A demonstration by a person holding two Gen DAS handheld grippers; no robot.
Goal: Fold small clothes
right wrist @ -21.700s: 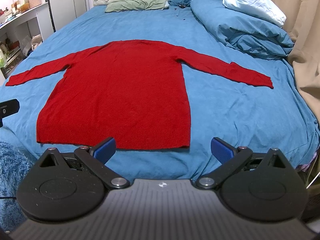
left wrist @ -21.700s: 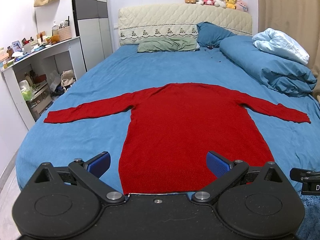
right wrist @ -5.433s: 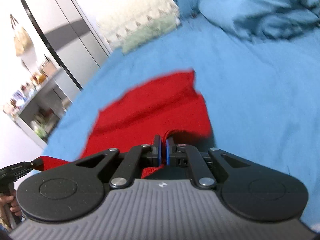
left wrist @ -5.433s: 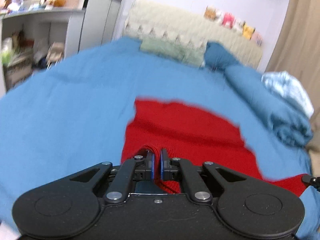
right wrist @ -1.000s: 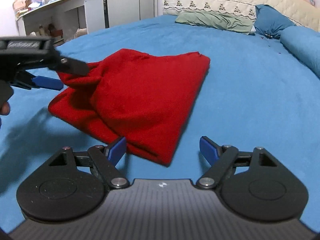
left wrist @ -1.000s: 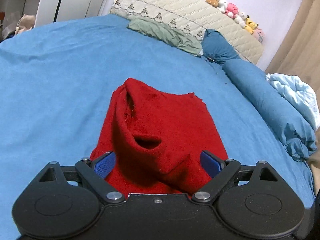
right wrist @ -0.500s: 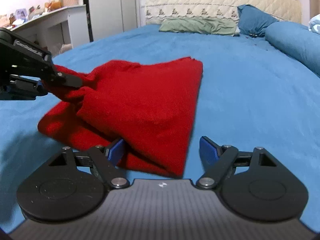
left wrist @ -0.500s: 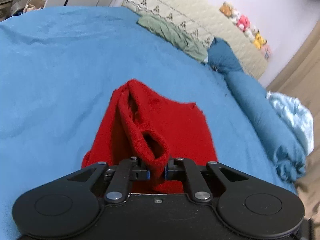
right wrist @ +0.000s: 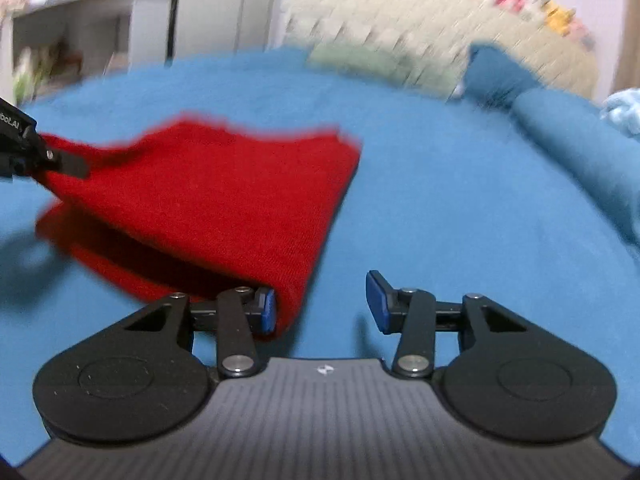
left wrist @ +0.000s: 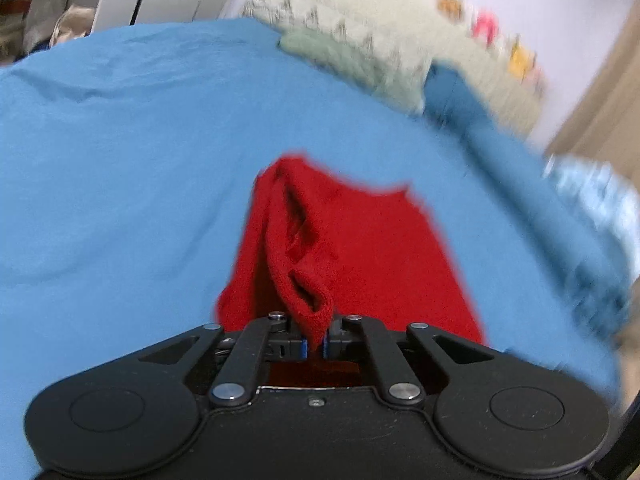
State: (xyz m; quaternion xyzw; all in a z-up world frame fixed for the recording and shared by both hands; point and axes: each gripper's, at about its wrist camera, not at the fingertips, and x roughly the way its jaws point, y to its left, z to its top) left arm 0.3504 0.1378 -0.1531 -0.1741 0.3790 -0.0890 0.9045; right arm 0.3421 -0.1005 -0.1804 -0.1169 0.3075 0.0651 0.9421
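Note:
The red sweater (left wrist: 360,240) lies folded into a thick bundle on the blue bed (left wrist: 120,160). My left gripper (left wrist: 316,346) is shut on a raised fold at its near left corner and lifts that edge. In the right wrist view the sweater (right wrist: 224,192) sits ahead and to the left, with the left gripper (right wrist: 48,160) pinching its far left corner. My right gripper (right wrist: 322,308) is open, partly closed, with the sweater's near right corner against its left pad (right wrist: 268,308) and the right pad apart from the cloth.
A green pillow (left wrist: 340,56) and a dark blue pillow (left wrist: 452,88) lie by the quilted headboard (left wrist: 360,12) with plush toys on top. A rolled blue duvet (right wrist: 580,152) runs along the right side. A white desk and wardrobe (right wrist: 120,20) stand left.
My left gripper keeps its hold on the fold and has lifted it. My right gripper has moved in to the sweater's near right corner and its jaws have narrowed.

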